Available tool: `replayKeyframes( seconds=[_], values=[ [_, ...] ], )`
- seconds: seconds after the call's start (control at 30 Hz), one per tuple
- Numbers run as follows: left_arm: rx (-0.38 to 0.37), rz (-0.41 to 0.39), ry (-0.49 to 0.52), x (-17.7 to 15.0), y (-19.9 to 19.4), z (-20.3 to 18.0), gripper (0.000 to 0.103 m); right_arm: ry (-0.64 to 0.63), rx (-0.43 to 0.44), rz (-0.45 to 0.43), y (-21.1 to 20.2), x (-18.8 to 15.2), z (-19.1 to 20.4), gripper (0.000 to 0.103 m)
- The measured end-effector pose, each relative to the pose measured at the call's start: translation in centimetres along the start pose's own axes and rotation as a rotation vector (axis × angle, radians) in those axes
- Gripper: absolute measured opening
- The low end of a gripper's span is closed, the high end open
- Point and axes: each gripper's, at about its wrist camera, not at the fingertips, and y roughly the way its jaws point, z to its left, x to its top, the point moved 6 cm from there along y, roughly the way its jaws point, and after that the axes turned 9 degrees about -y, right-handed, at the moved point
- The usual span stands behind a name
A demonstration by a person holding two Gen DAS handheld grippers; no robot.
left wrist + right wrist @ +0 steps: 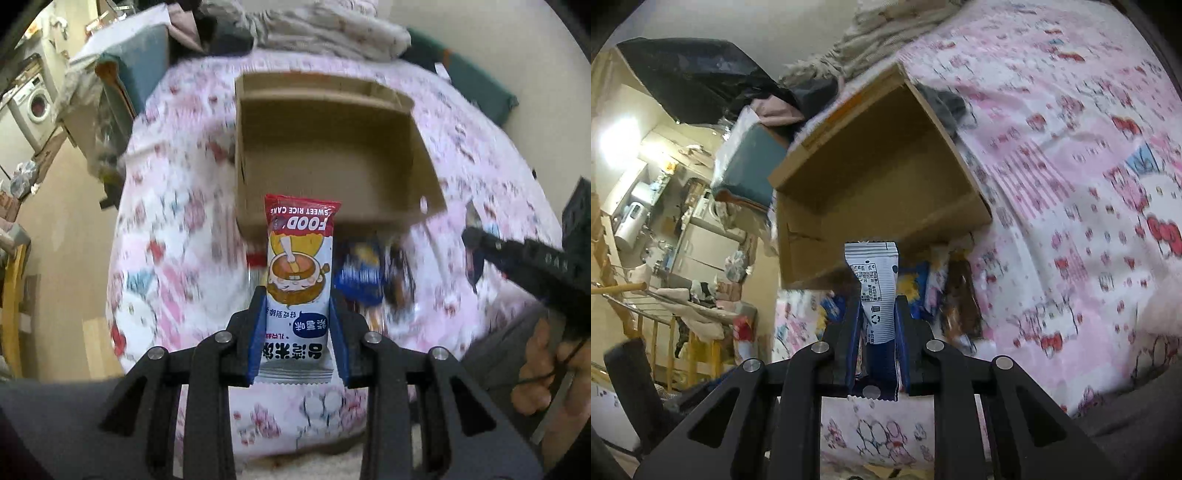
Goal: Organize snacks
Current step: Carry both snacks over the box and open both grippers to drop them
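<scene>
My left gripper (pixel 298 295) is shut on a red and white sweet rice cake packet (pixel 300 258), held lengthwise just short of the near wall of an open cardboard box (pixel 430 184) on the bed. My right gripper (pixel 877 302) is shut on a blue and white snack packet (pixel 875 288), printed back showing, held near the same box (pixel 798 243), whose inside looks bare. Several loose snack packets (pixel 360 277) lie blurred on the sheet in front of the box; they also show in the right wrist view (pixel 960 295). The right gripper's black body (pixel 524 258) shows at the left view's right edge.
The bed has a pink cartoon-print sheet (pixel 1071 166). Crumpled bedding (pixel 325 29) and a teal box (pixel 746 173) lie behind the cardboard box. A washing machine (pixel 35 101) and a drying rack (pixel 665 306) with clothes stand beside the bed on the left.
</scene>
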Motion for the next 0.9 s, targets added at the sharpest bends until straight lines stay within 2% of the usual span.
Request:
replayKeyframes(
  seconds=[0.17, 0.5, 0.9],
  values=[
    [-0.019, -0.03, -0.024, 3.6, 0.8, 0.0, 0.028, -0.037, 0.001, -0.049, 0.5, 2.7, 0.6, 0.019],
    [-0.009, -0.058, -0.046, 9.0, 3.8, -0.6, 0.028, -0.069, -0.029, -0.065, 3.6, 7.7, -0.3, 0.019],
    [0.031, -0.083, -0.032, 12.3, 9.3, -2.2, 0.028, -0.092, -0.076, -0.025, 8.4, 11.2, -1.5, 0.019]
  ],
)
